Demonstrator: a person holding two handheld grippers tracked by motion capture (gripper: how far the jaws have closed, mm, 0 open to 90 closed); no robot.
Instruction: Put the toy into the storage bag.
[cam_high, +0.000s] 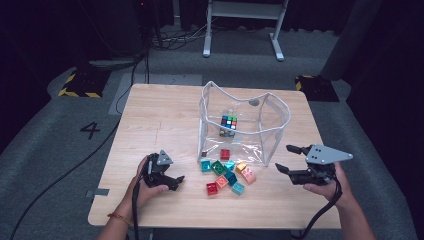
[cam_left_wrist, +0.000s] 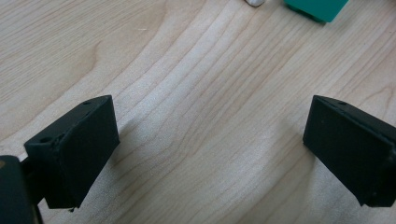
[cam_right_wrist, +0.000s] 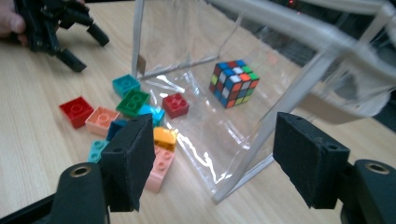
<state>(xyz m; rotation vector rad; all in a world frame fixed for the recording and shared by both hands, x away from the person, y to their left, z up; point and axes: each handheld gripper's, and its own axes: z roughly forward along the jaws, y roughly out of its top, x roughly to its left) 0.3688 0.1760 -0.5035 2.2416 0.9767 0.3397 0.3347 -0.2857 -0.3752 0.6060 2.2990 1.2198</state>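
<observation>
A clear bag (cam_high: 274, 102) with white trim stands open at the middle of the wooden table (cam_high: 160, 115). Inside it lie a colour cube (cam_high: 228, 123) and one red brick (cam_high: 225, 154). Several loose bricks (cam_high: 227, 175) in red, green, teal, orange and pink lie in front of it. My left gripper (cam_high: 176, 183) rests open on the table left of the bricks, its jaws wide over bare wood (cam_left_wrist: 210, 121). My right gripper (cam_high: 285, 158) is open near the bag's front right corner, nothing between its jaws (cam_right_wrist: 212, 140). Beyond them are the cube (cam_right_wrist: 235, 82) and the bricks (cam_right_wrist: 133, 102).
The bag's stiff corner edge (cam_right_wrist: 289, 98) stands just ahead of my right jaws. A green brick (cam_left_wrist: 317, 7) lies ahead of my left jaws. Bare wood stretches across the table's left half and along its front edge. A desk frame (cam_high: 245, 25) and cables lie on the floor beyond.
</observation>
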